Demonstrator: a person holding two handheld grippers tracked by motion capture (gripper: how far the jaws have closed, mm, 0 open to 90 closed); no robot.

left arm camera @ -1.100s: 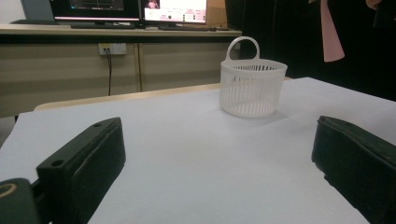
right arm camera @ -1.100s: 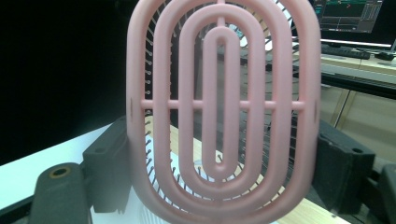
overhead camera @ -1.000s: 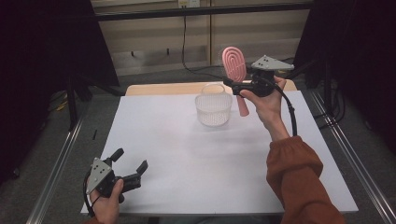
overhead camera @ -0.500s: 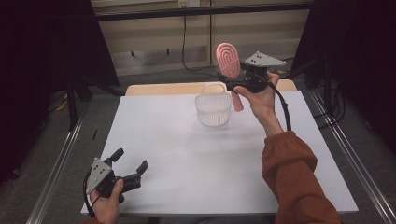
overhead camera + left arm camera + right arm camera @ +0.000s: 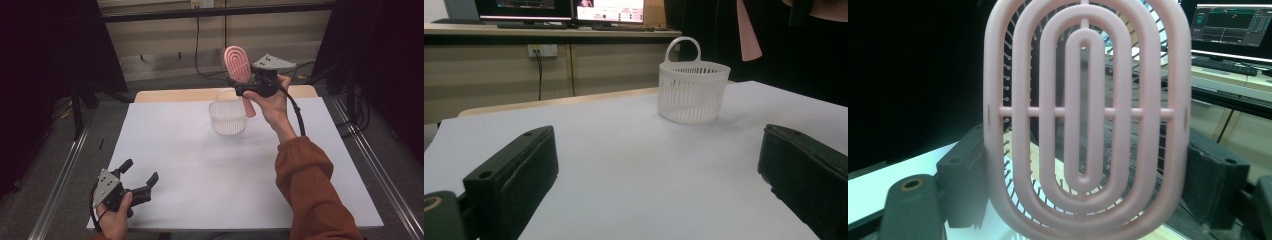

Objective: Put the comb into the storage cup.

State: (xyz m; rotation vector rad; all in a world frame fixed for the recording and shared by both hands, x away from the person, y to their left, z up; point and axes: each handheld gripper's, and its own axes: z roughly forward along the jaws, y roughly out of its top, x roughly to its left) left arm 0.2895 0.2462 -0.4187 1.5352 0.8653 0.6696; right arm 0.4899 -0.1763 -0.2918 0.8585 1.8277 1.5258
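While the white desk [image 5: 200, 165] lay bare in front, the pink hairbrush [image 5: 237, 64], pinched upright in the right tool [image 5: 243, 86], had been carried leftward over the basket [image 5: 228, 116], apparently for lowering in; the left tool [image 5: 139, 176] rested spread.

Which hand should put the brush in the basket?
Right. Its hand-held gripper is shut on the pink brush, just above the basket. The left hand-held gripper rests open at the near table edge.

High overhead view; low table-level view, both on basket [image 5: 228, 116]; hairbrush [image 5: 1083, 120] close-up.
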